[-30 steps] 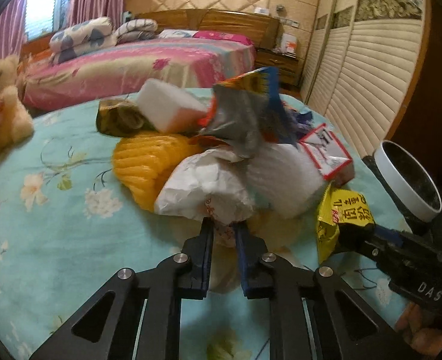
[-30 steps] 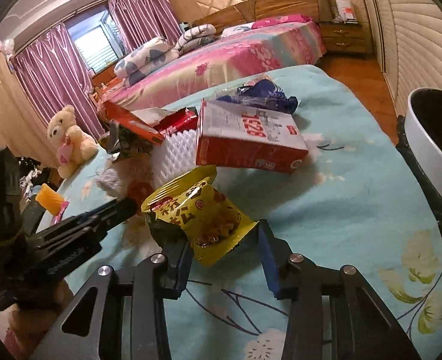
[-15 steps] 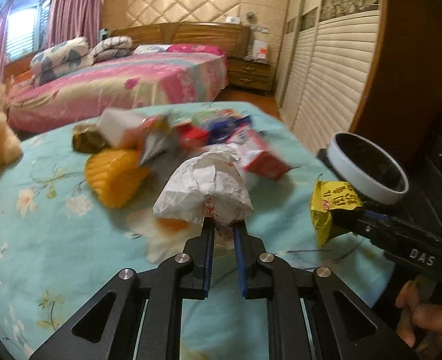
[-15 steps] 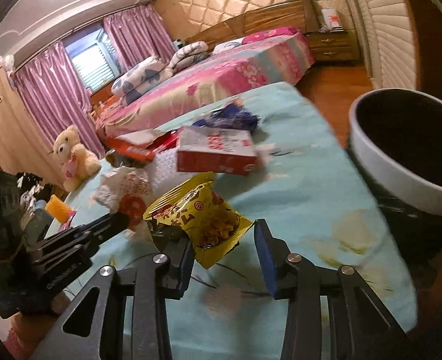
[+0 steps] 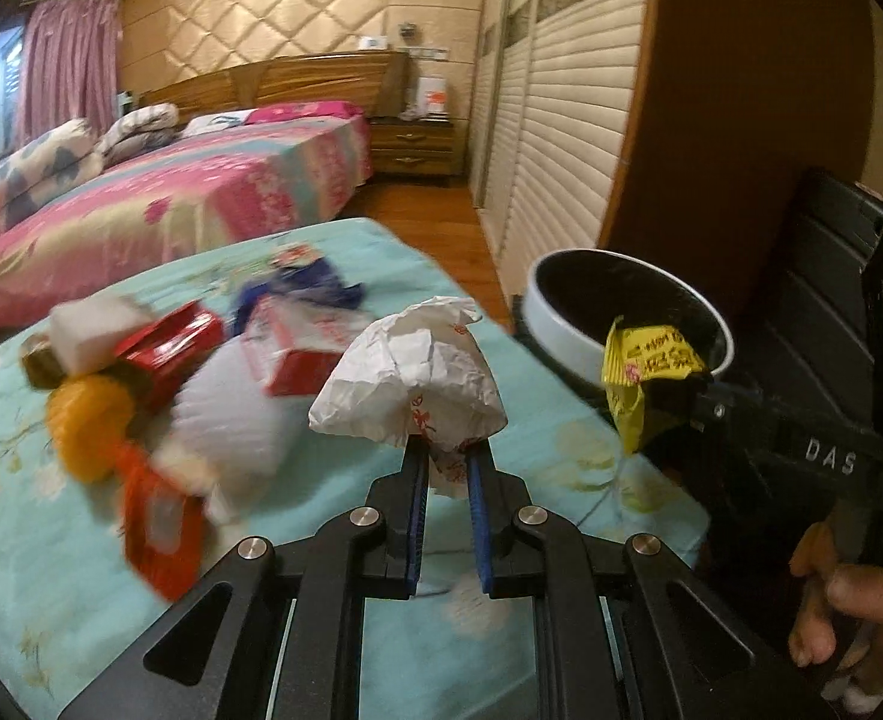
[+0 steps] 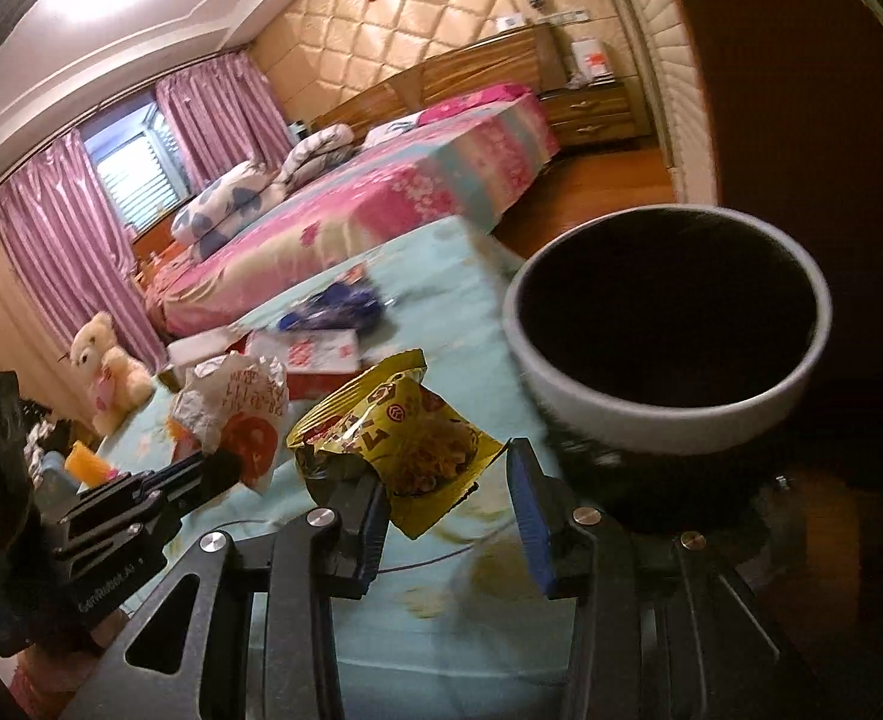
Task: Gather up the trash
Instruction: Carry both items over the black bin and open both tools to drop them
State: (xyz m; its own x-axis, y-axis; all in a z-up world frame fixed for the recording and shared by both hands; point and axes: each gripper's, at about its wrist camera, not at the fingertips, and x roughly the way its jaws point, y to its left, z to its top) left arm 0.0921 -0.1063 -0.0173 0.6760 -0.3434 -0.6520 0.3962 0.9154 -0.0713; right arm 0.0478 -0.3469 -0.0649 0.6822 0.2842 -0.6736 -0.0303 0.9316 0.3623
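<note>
My left gripper (image 5: 446, 468) is shut on a crumpled white paper wrapper (image 5: 411, 378) and holds it above the teal bedspread (image 5: 33, 546). My right gripper (image 6: 447, 480) holds a yellow snack packet (image 6: 405, 438) against its left finger; the jaws stand wide and the right finger is clear of the packet. The packet (image 5: 639, 366) hangs right at the rim of the round white-rimmed trash bin (image 6: 669, 360), which also shows in the left wrist view (image 5: 561, 336). The left gripper and its wrapper (image 6: 237, 396) appear at the left of the right wrist view.
A trash pile lies on the bedspread: red boxes (image 5: 171, 342), an orange object (image 5: 87, 426), white foam (image 5: 87, 330), a blue wrapper (image 5: 303, 288). A pink bed (image 5: 141, 198) stands behind. A teddy bear (image 6: 105, 366) sits far left. Shuttered wardrobe doors (image 5: 561, 120) stand right.
Both grippers have lifted off the pile and swung right toward the bin, each carrying its piece. The bin now looms close in the right wrist view.
</note>
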